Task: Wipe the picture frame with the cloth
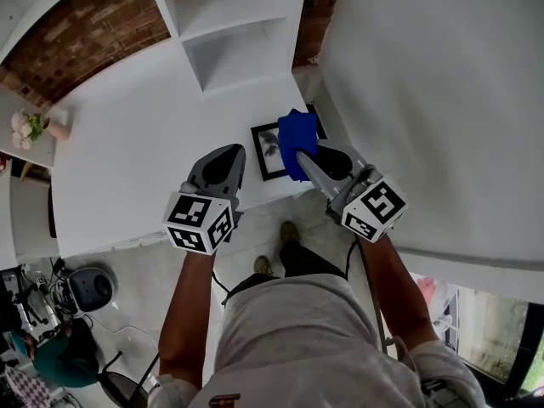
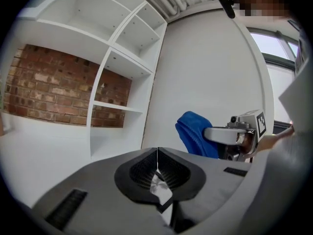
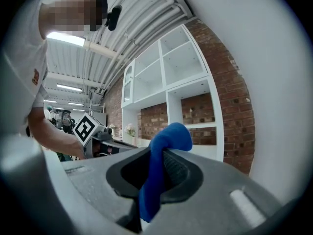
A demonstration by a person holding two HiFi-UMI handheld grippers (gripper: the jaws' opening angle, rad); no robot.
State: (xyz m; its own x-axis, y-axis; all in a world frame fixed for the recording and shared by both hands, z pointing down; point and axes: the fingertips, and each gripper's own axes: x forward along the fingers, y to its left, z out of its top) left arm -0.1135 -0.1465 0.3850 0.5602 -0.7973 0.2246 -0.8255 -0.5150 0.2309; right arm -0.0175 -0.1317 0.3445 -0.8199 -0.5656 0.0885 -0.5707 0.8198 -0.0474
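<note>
A black picture frame [image 1: 269,151] lies flat on the white counter [image 1: 136,160] near its right end, its right part hidden under the blue cloth [image 1: 297,141]. My right gripper [image 1: 308,161] is shut on that cloth, which bunches up over the jaw tips [image 3: 168,140] and hangs down between them. The left gripper [image 1: 231,151] hovers just left of the frame, shut with nothing held; its jaws meet in a thin line [image 2: 157,156]. From the left gripper view the cloth [image 2: 194,133] and the right gripper [image 2: 230,134] show off to the right.
White shelving [image 1: 231,32] stands at the counter's back against a brick wall [image 1: 81,32]. A plain white wall [image 1: 433,100] closes the right side. A small flower pot [image 1: 34,126] sits on a ledge at far left. A round device [image 1: 89,287] is on the floor below.
</note>
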